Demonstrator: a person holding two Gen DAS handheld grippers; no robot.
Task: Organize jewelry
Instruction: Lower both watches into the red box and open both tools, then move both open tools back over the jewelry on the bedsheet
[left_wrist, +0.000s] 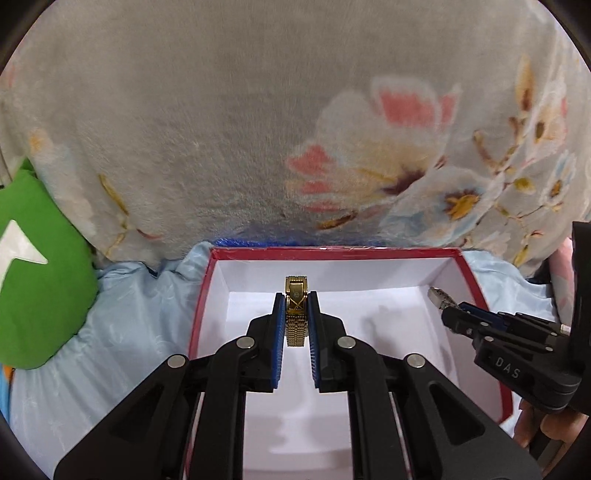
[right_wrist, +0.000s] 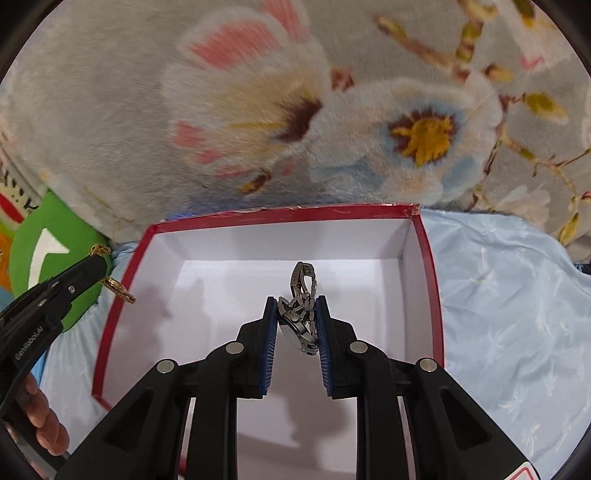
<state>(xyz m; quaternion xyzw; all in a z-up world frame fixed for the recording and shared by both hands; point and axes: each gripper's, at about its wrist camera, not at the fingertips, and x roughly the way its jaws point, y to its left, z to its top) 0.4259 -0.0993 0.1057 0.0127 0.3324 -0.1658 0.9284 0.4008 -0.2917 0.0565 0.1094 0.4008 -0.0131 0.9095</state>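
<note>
Floral fleece blanket (left_wrist: 221, 129) backs a bed with pale blue sheet (right_wrist: 498, 295), where a red-rimmed white box (left_wrist: 332, 253) sits empty. Left claw (left_wrist: 295, 317) grips a gold watch (left_wrist: 295, 314) edge-on over the box; right claw (right_wrist: 297, 321) pinches a folded silver watch (right_wrist: 301, 314), also above it. Judging by this, delivery is under way; next, each should lower near the floor and release, kept apart.

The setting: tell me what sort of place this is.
Probably a bedroom, worked on a bed: a plush floral blanket, a pale blue quilted cover and a red-rimmed box resting on it.
</note>
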